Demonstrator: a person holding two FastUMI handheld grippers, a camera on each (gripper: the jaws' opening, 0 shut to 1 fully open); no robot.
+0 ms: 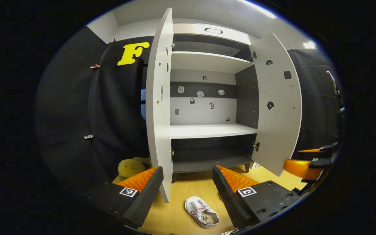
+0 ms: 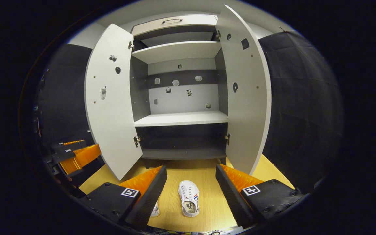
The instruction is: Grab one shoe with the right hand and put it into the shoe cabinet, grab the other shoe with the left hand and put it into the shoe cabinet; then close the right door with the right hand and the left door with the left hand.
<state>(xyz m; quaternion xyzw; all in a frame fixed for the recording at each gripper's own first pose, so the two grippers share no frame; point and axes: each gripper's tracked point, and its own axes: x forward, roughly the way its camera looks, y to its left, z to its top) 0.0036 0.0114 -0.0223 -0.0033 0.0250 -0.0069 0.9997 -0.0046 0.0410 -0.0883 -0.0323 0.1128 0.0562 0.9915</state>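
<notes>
In the left gripper view, the left gripper point(image 1: 188, 184) sat at the bottom of the frame w/ fingers spread wide, released, holding nothing. Between them, bottom centre, one white shoe point(image 1: 202, 212) lay on the wooden floor point(image 1: 181, 192), toe angled toward upper left. Beyond it, mid-frame, stood the shoe cabinet point(image 1: 207, 98) w/ both doors swung open: left door point(image 1: 159, 104) edge-on at centre left, right door point(image 1: 277, 104) at centre right. Its shelves were bare. At the right edge, the other gripper showed partly, apart from the cabinet. In the right gripper view, the right gripper point(image 2: 191, 189) was at bottom, also spread open & empty. A shoe point(image 2: 189, 198) lay on the floor between its fingers, toe pointing up-frame toward the cabinet; a second shoe point(image 2: 155, 210) peeked out beside the finger at lower left, mostly hidden. A yellow plush thing point(image 1: 131, 167) sat lower left in the left gripper view, by the left door's foot.
</notes>
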